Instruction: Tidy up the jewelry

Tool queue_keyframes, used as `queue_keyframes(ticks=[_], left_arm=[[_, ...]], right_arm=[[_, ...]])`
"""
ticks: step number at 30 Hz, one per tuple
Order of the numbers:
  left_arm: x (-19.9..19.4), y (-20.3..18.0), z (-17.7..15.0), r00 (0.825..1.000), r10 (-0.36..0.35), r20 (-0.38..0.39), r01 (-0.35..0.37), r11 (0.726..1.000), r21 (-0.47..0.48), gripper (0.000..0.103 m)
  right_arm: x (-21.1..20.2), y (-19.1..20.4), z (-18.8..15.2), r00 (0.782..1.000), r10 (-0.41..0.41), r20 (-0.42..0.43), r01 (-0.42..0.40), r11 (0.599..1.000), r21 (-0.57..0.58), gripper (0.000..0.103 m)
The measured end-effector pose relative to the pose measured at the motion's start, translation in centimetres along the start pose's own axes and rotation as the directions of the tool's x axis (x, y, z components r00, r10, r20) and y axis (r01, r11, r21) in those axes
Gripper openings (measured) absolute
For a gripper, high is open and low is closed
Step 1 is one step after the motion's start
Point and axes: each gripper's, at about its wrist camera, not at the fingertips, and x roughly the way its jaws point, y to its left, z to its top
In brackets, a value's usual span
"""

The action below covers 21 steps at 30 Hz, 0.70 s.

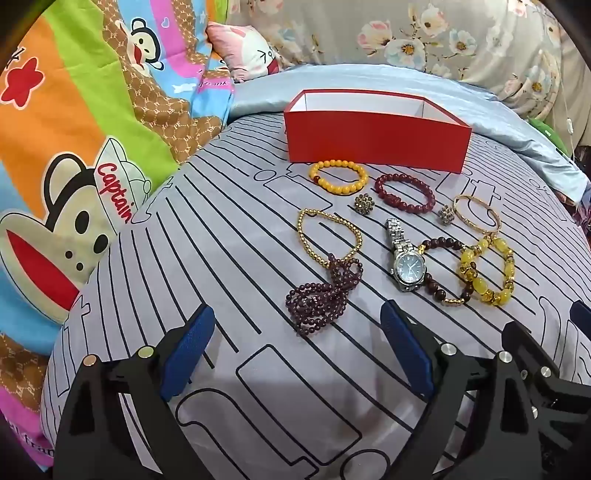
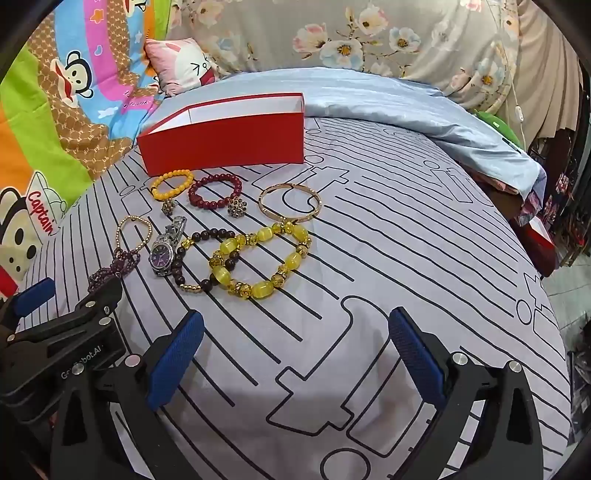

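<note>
Both jaws stand wide open and hold nothing. Seen from its own wrist camera, the left gripper (image 1: 297,321) hovers over the grey striped bedspread (image 1: 229,258), with a heap of purple beads (image 1: 321,291) just ahead of its blue pads. The right gripper (image 2: 295,325) hangs beside it to the right, above bare cloth, with the jewelry ahead and to its left.

All the jewelry lies on the bedspread in front of an open red box (image 1: 376,136). Nearest the box are a yellow bead bracelet (image 1: 339,177) and a dark red bead bracelet (image 1: 405,192), side by side. A small cluster brooch (image 1: 364,204) lies between them, and a second one (image 1: 446,215) sits just beside a gold bangle (image 1: 476,213). Closer to the grippers, a gold bead chain (image 1: 328,236) touches the purple beads. A silver watch (image 1: 404,258) lies by a brown bead bracelet (image 1: 443,273), which overlaps a chunky yellow bracelet (image 1: 487,273). The box's white inside shows only in part.

A cartoon monkey quilt (image 1: 74,147) lies to the left, and a floral cover (image 1: 424,33) behind.
</note>
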Motion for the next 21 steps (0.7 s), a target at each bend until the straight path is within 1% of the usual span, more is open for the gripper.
queue_keyframes(ticks=[5,6,9,21], left_arm=[[0.2,0.0,0.2,1.000,-0.018,-0.016,0.018,1.000,-0.006,0.087],[-0.1,0.4,0.2,1.000,-0.002,0.005,0.002,1.000,-0.005,0.087],[-0.3,0.5,0.3,1.000,-0.002,0.015,0.002,1.000,-0.006,0.087],[-0.8,0.1,0.2,1.000,0.010,0.029,-0.010,1.000,-0.006,0.087]], right_arm=[[-0.1,0.0,0.0,1.000,0.001,0.001,-0.001,1.000,0.003,0.096],[-0.1,0.0,0.0,1.000,0.001,0.002,-0.001,1.000,0.004,0.096],[-0.1,0.0,0.0,1.000,0.002,0.002,-0.002,1.000,0.006,0.096],[-0.3,0.1,0.1,1.000,0.002,0.006,-0.002,1.000,0.005,0.096]])
